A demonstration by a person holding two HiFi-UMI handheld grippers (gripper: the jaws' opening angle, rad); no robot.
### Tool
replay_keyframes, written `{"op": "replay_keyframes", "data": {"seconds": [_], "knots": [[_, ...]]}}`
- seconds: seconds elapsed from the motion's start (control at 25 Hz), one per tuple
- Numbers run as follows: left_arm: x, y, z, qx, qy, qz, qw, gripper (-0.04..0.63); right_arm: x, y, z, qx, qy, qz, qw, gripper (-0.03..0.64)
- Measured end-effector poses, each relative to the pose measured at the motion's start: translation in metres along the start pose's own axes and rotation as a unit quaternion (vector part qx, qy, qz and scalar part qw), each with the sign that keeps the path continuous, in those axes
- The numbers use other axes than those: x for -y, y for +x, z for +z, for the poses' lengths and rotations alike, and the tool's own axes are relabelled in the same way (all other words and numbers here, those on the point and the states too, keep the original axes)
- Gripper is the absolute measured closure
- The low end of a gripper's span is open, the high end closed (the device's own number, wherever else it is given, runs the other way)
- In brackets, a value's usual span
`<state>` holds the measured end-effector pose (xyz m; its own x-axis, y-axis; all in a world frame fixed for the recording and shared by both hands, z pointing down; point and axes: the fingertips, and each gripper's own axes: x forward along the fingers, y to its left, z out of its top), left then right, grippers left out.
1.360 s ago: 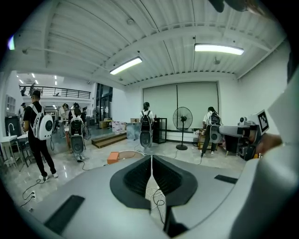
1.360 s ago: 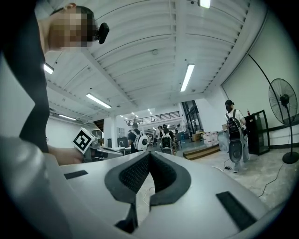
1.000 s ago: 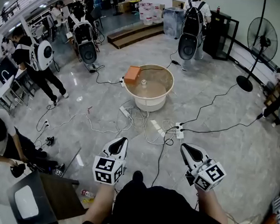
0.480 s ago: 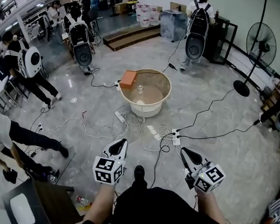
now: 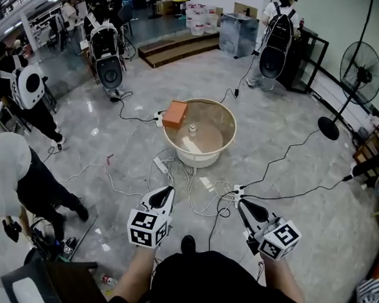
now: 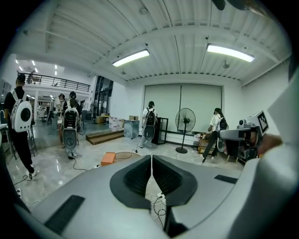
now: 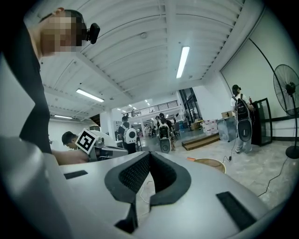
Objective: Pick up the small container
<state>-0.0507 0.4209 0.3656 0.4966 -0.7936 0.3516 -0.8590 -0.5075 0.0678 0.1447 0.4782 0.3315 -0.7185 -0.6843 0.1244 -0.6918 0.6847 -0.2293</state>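
Jaws of left gripper [image 5: 164, 190] and right gripper [image 5: 240, 202] are pressed together, empty, well apart from the small container [image 5: 192, 128].

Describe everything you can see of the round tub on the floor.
The tub is round, wide and shallow. It is cream-coloured and looks like plastic, with a pale outer wall and a tan inside. It stands upright on the grey floor, some way ahead of the person. An orange block rests on its left rim, and a small container stands inside near the middle. White cables lie just in front of it; whether they touch it is unclear.
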Motion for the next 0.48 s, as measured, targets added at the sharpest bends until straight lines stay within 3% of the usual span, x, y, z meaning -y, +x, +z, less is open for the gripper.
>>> {"op": "replay_keyframes", "data": {"seconds": [0.24, 0.4, 0.48], "knots": [[-0.062, 0.036, 0.0, -0.007, -0.014, -0.008, 0.9999, 0.571, 0.01, 0.081, -0.009, -0.028, 0.013, 0.015, 0.999, 0.604], [-0.103, 0.045, 0.019, 0.02, -0.008, -0.001, 0.9998, 0.577, 0.011, 0.13, 0.003, -0.028, 0.011, 0.021, 0.999, 0.604], [-0.116, 0.049, 0.026, 0.028, -0.001, -0.016, 0.9995, 0.578, 0.01, 0.149, 0.009, -0.027, 0.009, 0.021, 0.999, 0.604]]}}
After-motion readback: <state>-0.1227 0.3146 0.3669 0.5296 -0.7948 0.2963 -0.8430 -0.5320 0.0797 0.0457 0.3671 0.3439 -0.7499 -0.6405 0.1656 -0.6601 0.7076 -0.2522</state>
